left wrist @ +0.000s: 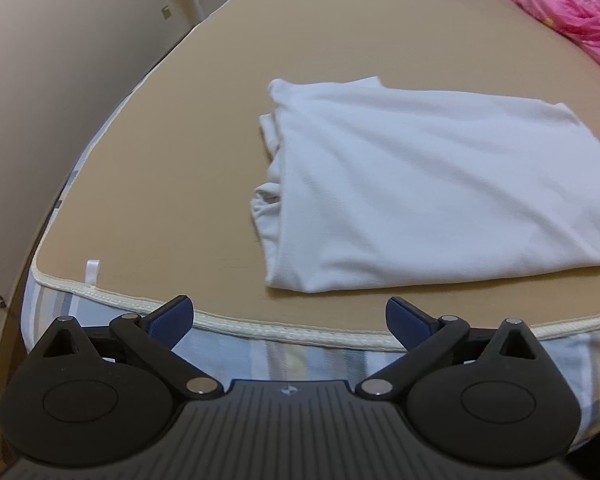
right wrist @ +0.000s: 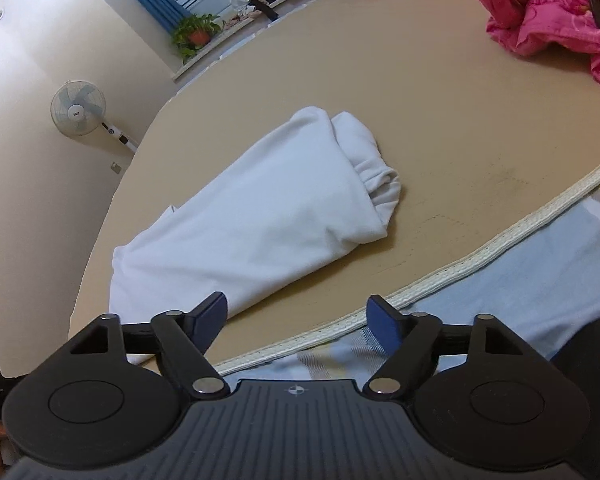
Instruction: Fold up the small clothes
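Both claws wide open and empty: left gripper (left wrist: 290, 320) and right gripper (right wrist: 296, 320) hang over the bed edge. The shirt (left wrist: 432, 188) lies half-folded on the mat (left wrist: 180, 160) at one o'clock. Best grab matching corners and fold evenly.

My left wrist camera looks forward between my left gripper (left wrist: 289, 322) fingers from just off the near edge of the tan mat (left wrist: 204, 152), facing its far edge, with the white folded garment (left wrist: 432, 192) near and right of centre. My right wrist camera sits over that same near edge, between my right gripper (right wrist: 296, 322) fingers, angled toward the far left corner. Both views share the garment (right wrist: 252, 216), mat (right wrist: 440, 112) and pink quilt (right wrist: 548, 12)
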Demonstrator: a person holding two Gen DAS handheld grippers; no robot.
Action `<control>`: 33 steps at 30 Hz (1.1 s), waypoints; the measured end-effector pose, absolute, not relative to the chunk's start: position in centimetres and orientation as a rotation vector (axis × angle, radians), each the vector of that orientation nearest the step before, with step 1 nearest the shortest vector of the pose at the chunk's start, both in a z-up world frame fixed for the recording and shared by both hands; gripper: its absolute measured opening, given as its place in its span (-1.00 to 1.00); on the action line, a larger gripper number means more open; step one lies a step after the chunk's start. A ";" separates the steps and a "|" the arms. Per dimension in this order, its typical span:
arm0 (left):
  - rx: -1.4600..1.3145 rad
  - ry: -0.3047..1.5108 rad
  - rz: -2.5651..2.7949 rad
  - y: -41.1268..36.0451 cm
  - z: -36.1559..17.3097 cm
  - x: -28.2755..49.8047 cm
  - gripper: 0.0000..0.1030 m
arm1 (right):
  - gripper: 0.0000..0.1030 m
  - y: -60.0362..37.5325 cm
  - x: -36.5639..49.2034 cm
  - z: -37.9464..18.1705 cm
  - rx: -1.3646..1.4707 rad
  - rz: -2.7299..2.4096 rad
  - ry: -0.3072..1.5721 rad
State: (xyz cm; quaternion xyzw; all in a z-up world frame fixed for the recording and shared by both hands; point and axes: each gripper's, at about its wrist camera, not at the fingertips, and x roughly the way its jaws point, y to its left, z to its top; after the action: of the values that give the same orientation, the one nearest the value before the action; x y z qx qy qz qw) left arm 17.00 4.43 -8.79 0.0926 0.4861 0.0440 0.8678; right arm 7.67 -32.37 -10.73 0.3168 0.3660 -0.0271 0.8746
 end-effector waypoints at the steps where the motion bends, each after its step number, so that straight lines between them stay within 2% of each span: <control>1: 0.198 1.013 0.089 4.3 -8.7 16.8 0.99 | 0.66 -32.2 7.5 -10.6 0.652 -0.060 0.764; 18: 0.242 0.947 0.071 2.3 -6.6 15.7 0.99 | 0.70 -32.5 6.0 -11.2 0.635 -0.100 0.765; 33: 0.246 0.966 0.114 2.2 -6.6 16.3 0.99 | 0.70 -32.9 7.3 -12.0 0.591 -0.098 0.743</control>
State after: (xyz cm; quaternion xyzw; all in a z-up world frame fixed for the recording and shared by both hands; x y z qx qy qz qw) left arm 16.30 2.17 -6.62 0.1181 0.4632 0.0546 0.8767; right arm 7.32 -32.89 -11.97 0.2846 0.3575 -0.0473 0.8882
